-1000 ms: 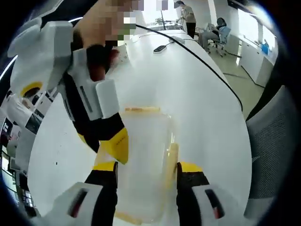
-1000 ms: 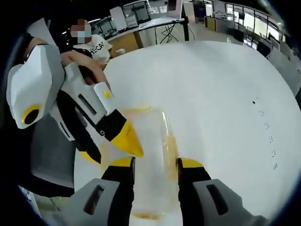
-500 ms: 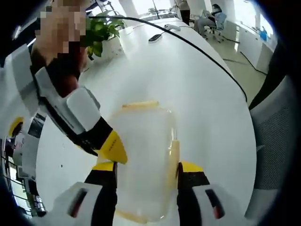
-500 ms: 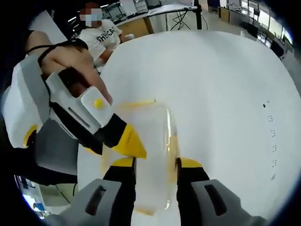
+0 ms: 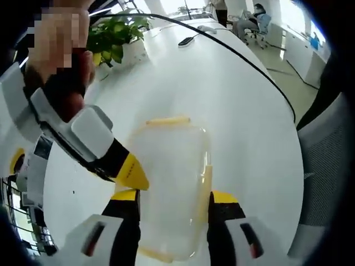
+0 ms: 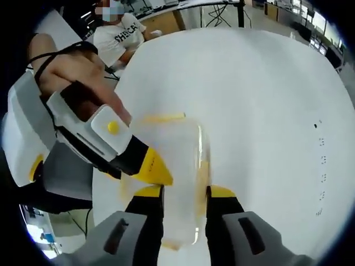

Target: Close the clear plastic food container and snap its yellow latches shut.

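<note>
The clear plastic container [image 5: 172, 177] lies on the white table with its lid on. Yellow latches show at its far end [image 5: 167, 120] and along its right side [image 5: 204, 185]. My left gripper [image 5: 175, 197] points down at it, jaws apart, one on each long side. The right gripper's yellow tip [image 5: 131, 173] touches the container's left edge just beside my left jaw. In the right gripper view the container [image 6: 175, 166] runs between the right gripper's [image 6: 183, 194] parted jaws, and the left gripper's tip [image 6: 151, 169] rests on its left edge. That left latch is hidden.
The white table [image 5: 238, 100] stretches away with a black cable [image 5: 244, 61] and a potted plant [image 5: 113, 39] at the far end. A grey chair [image 5: 327, 166] stands to the right. A seated person [image 6: 125, 36] is beyond the table edge.
Both views have shifted a little with the hands, bringing the plant into the left gripper view. Both grippers stay at the container with their jaws set as before.
</note>
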